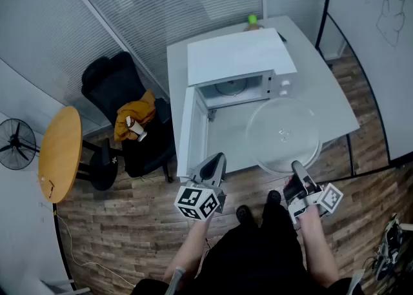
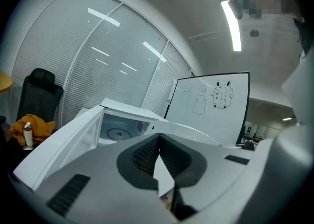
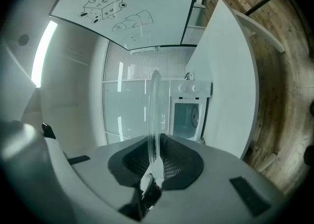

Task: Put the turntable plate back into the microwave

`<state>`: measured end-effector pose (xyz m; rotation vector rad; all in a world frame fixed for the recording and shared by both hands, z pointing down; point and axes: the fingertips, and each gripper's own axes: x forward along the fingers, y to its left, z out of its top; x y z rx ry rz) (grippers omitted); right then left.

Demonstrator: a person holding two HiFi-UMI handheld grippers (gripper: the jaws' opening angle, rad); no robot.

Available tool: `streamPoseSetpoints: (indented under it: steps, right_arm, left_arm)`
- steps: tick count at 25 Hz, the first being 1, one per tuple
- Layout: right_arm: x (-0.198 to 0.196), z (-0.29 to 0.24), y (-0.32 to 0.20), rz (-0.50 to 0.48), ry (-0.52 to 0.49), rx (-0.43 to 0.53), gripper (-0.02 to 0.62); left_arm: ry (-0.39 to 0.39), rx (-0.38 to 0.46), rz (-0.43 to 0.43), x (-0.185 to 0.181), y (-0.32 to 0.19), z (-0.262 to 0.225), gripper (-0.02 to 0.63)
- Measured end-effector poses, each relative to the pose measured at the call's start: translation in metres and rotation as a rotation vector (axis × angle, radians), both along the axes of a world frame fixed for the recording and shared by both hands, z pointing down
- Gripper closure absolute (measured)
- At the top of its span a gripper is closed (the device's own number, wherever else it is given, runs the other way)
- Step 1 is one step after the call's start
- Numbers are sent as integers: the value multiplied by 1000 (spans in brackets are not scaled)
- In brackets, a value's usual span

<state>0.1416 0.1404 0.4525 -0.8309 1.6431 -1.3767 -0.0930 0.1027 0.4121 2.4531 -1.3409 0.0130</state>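
Observation:
The white microwave [image 1: 242, 61] stands on the white table [image 1: 335, 103] with its door [image 1: 192, 132] swung open to the left and its cavity [image 1: 233, 87] showing. The clear glass turntable plate [image 1: 284, 133] hangs flat in front of the cavity. My right gripper [image 1: 298, 172] is shut on its near rim. In the right gripper view the plate [image 3: 155, 105] runs edge-on out from between the pads, toward the microwave [image 3: 189, 112]. My left gripper [image 1: 216, 161] hovers by the door's near corner, tips together, holding nothing. The left gripper view faces the open cavity [image 2: 117, 131].
A black office chair with a yellow cloth [image 1: 135, 116] stands left of the table. Farther left are a round wooden table [image 1: 59, 152] and a fan [image 1: 16, 142]. A green-capped bottle [image 1: 252, 22] stands behind the microwave. A whiteboard [image 1: 381, 29] closes off the right side.

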Motion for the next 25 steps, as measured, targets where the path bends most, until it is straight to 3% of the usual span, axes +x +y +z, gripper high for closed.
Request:
streamPoseSetpoints:
  steps: [18,25]
  right_arm:
    - [-22,2,15,-28,12,12,551]
    - [-25,1,18,-17,-29,21,551]
  left_arm:
    - [5,-13,45,10,19,4,607]
    - [12,-7,68,10,24,0,607]
